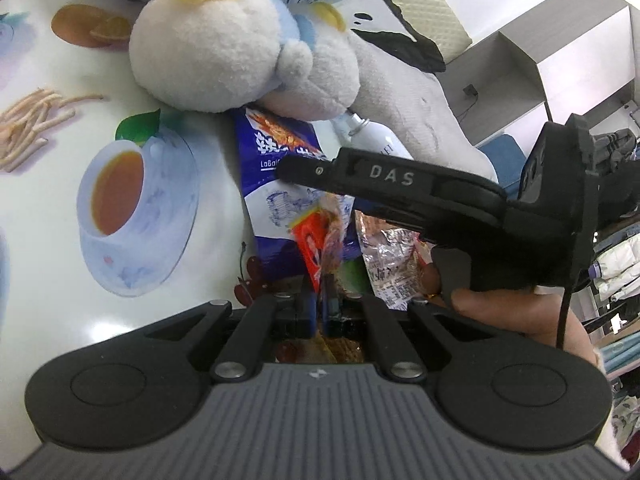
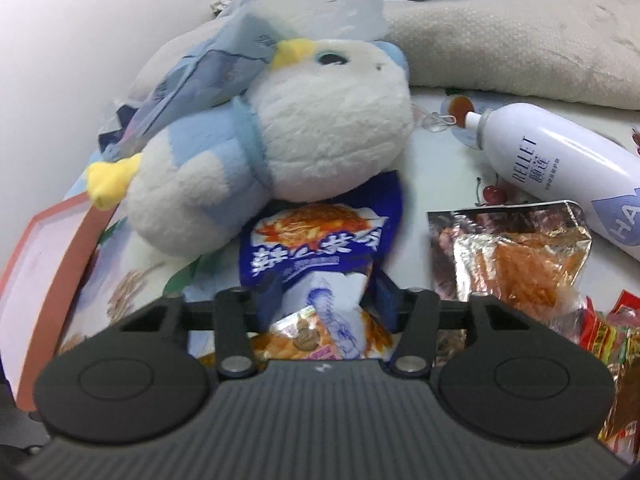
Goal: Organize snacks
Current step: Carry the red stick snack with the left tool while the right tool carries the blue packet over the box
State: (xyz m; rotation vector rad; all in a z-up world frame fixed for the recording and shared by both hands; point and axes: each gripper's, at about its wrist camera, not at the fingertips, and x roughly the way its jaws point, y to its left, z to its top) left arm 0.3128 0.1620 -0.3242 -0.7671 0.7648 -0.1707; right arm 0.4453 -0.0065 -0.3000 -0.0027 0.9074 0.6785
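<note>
So the left gripper [image 1: 319, 292] has its fingers clenched tight on a small red-and-orange snack packet [image 1: 316, 246], which sticks up out of the fingers just above the bench [image 1: 48, 220] (it's got that printed cloth with teacups and fruit on it). Right behind the packet lies the blue snack bag [image 2: 320, 248], flat on the bench with its top end tucked under the white-and-blue plush toy [image 2: 300, 132] that's flopped on its side. The right gripper [image 2: 326, 300] is down over the lower end of that blue bag, fingers standing apart with the bag between them, and honestly I can't tell whether the pads are actually pinching it or just sitting either side. From the left wrist view you can see the right gripper from the side, reaching in across the bag, with a person's hand [image 1: 520, 312] wrapped around its handle. Just to the right of the blue bag there's a crinkly silver foil packet [image 2: 512, 248] with something orange inside, lying flat and not touching the bag. Past that, a white spray bottle [image 2: 560, 168] lies on its side, nozzle pointing toward the plush. A few more red wrapped snacks [image 2: 612, 336] are bunched at the far right edge of the right wrist view. A red-rimmed tray [image 2: 60, 264] sits off to the left, and a pale cushion [image 2: 520, 40] lies behind the bottle.
</note>
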